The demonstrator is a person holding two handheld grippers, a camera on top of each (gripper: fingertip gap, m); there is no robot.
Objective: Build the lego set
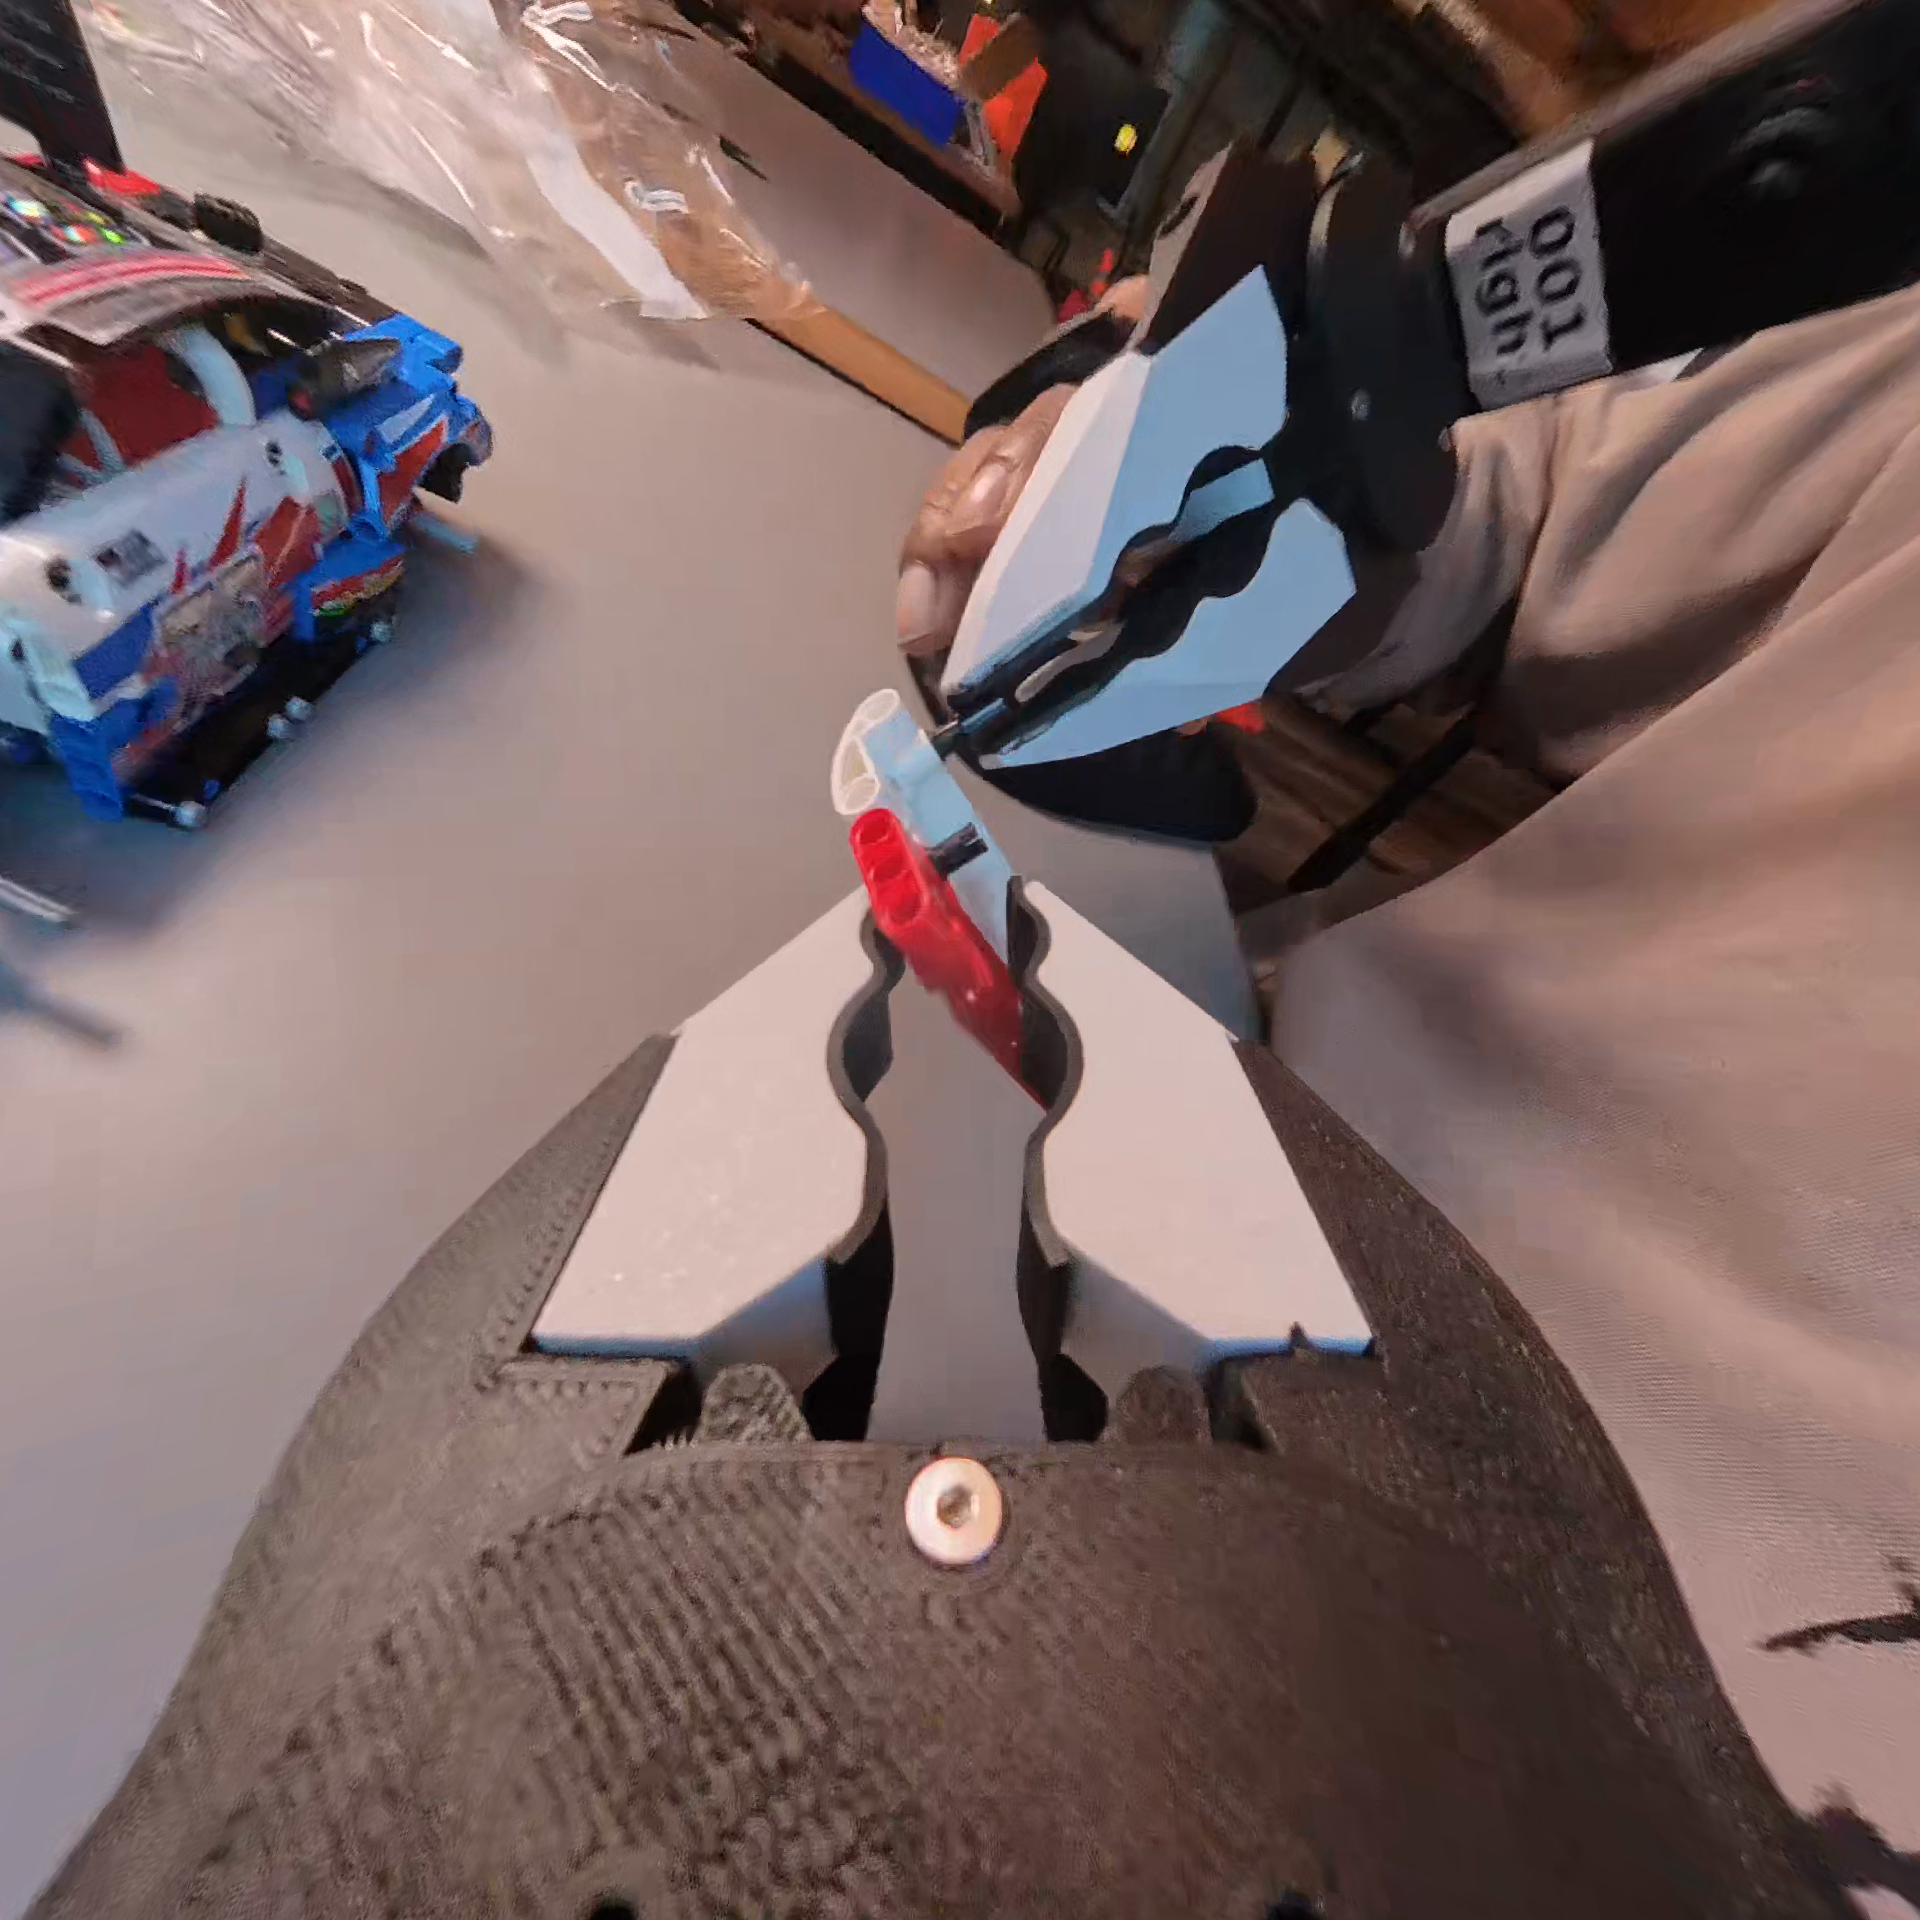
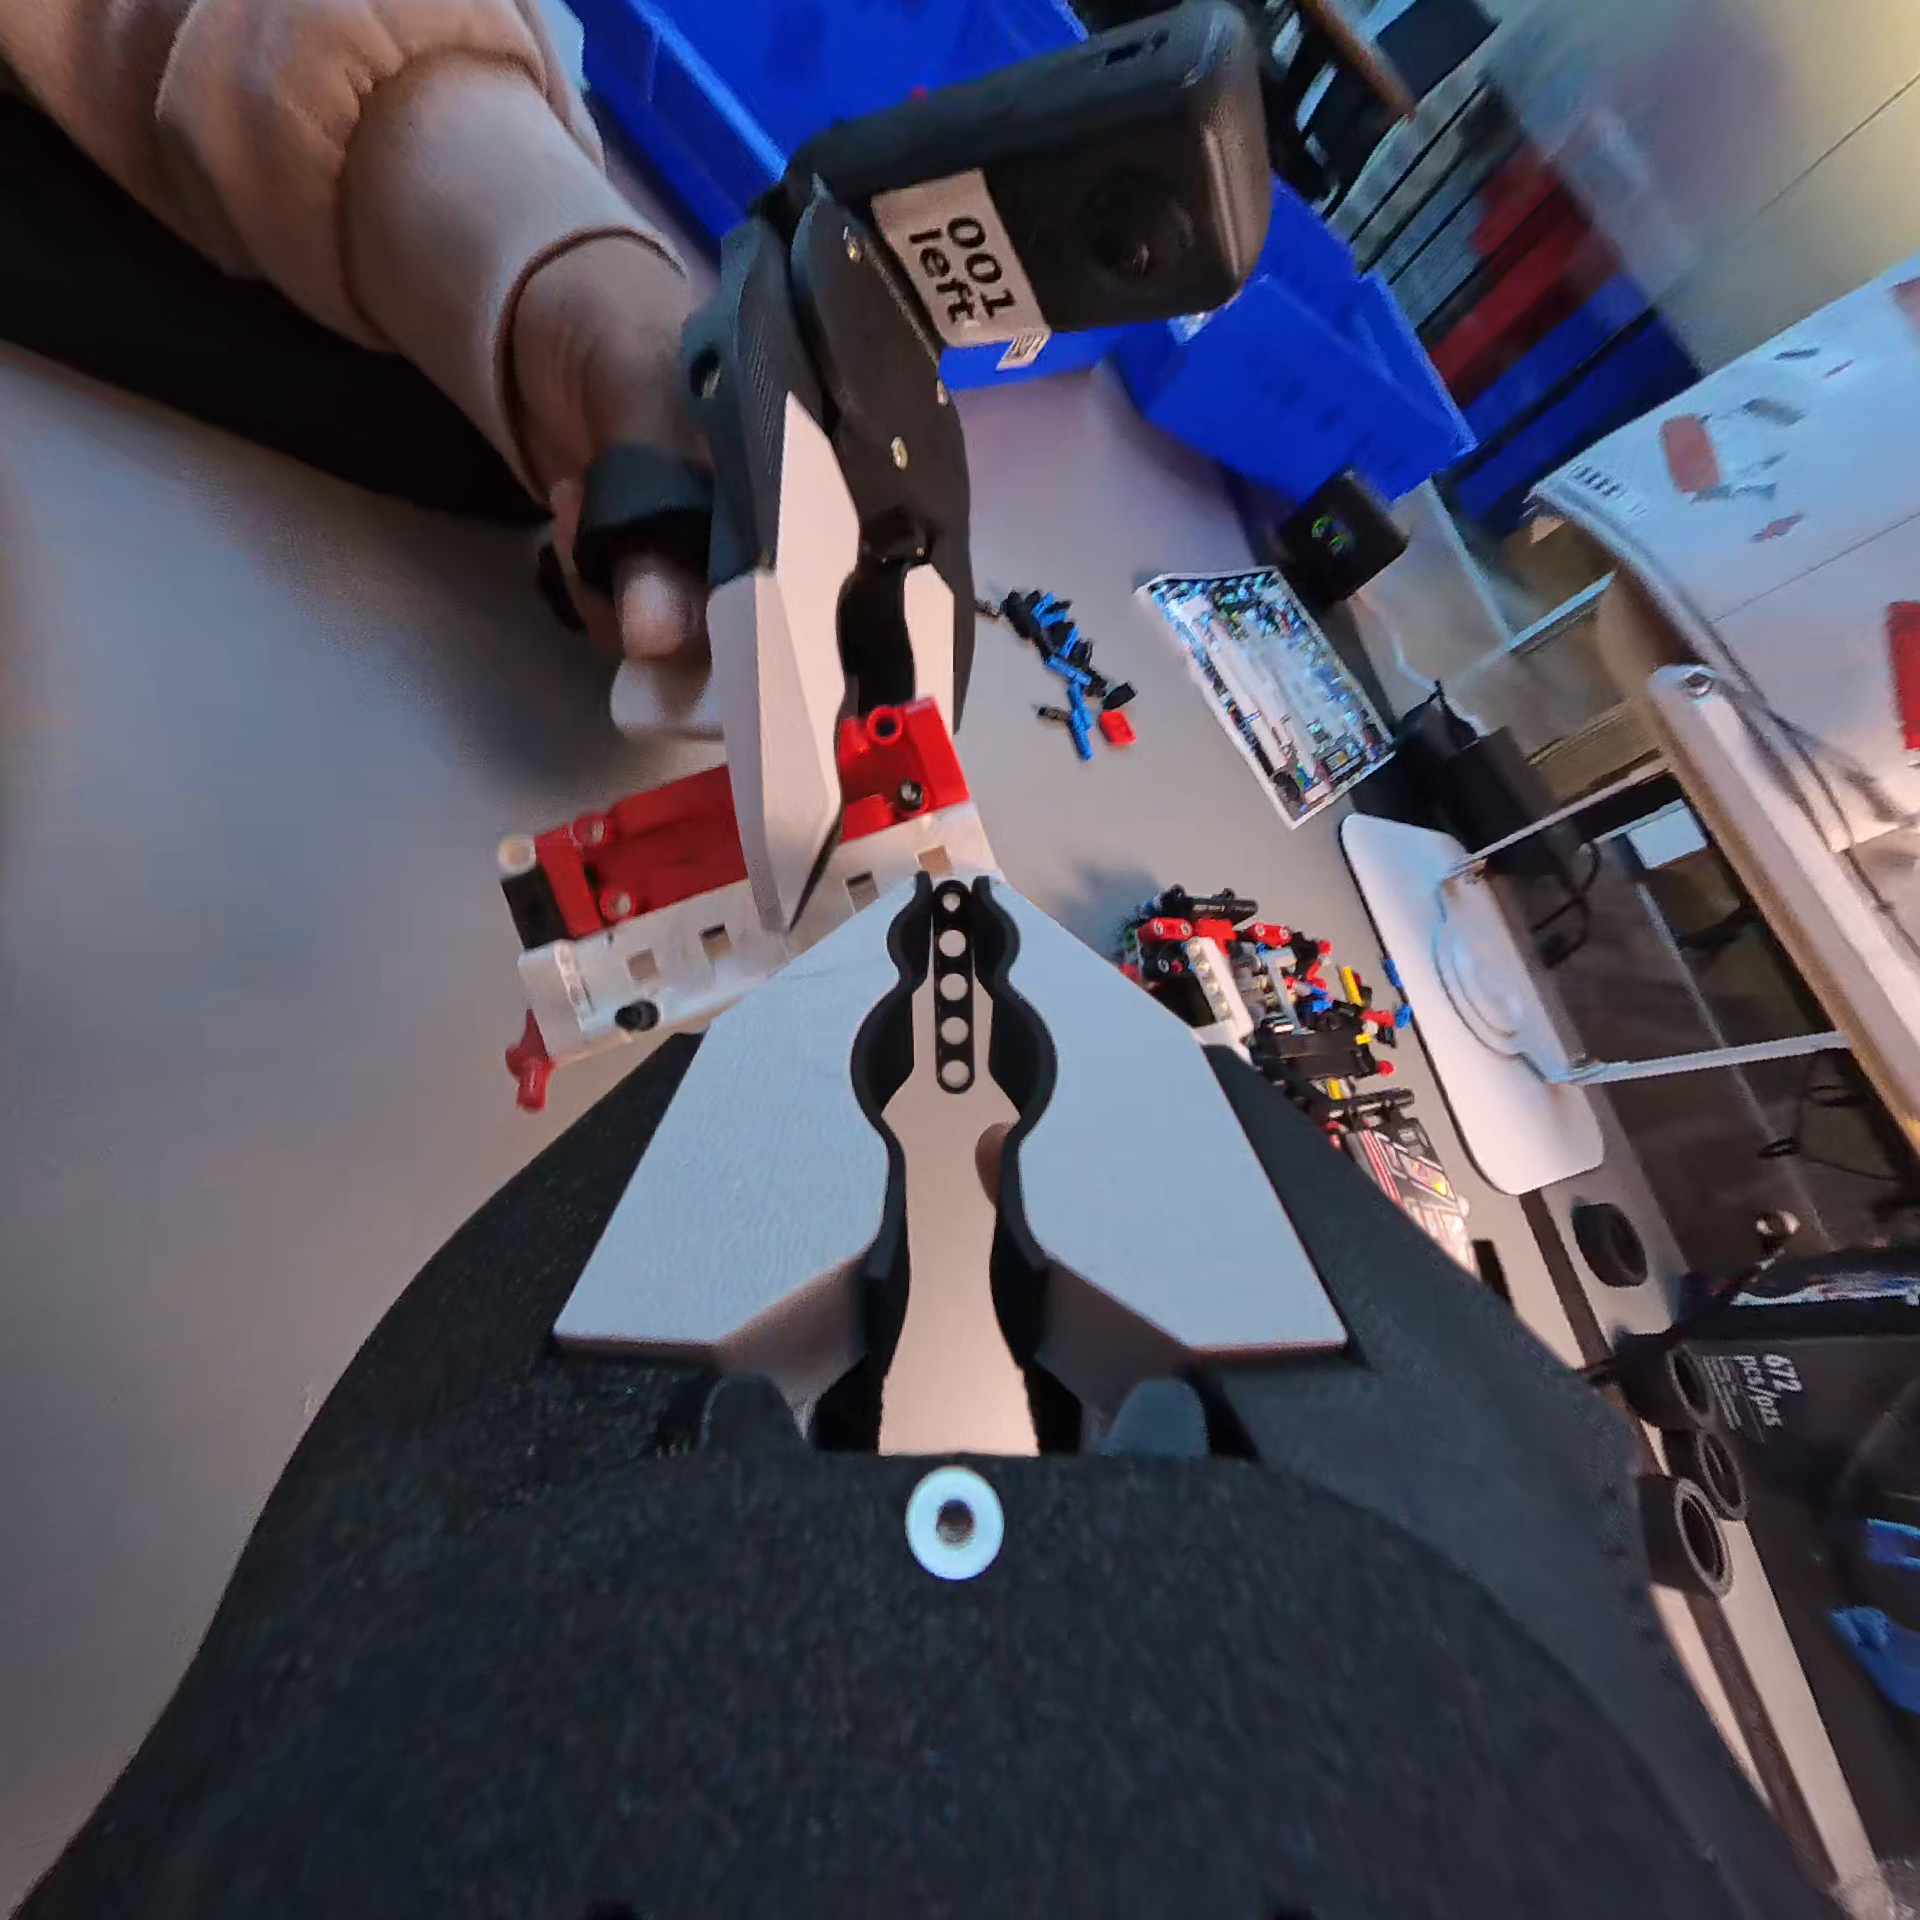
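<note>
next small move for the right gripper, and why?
Probably ease the right gripper forward to seat the black beam on the red and white assembly. The left gripper already clamps that assembly, and the beam's tip sits right at its white edge.

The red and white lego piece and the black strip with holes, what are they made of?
The red and white lego piece looks like hard, smooth plastic: crisp moulded edges, a slight shine. The black strip with holes looks like the same sort of plastic, thin and stiff, with neat round holes. The picture is blurry, so that is a guess.
</note>
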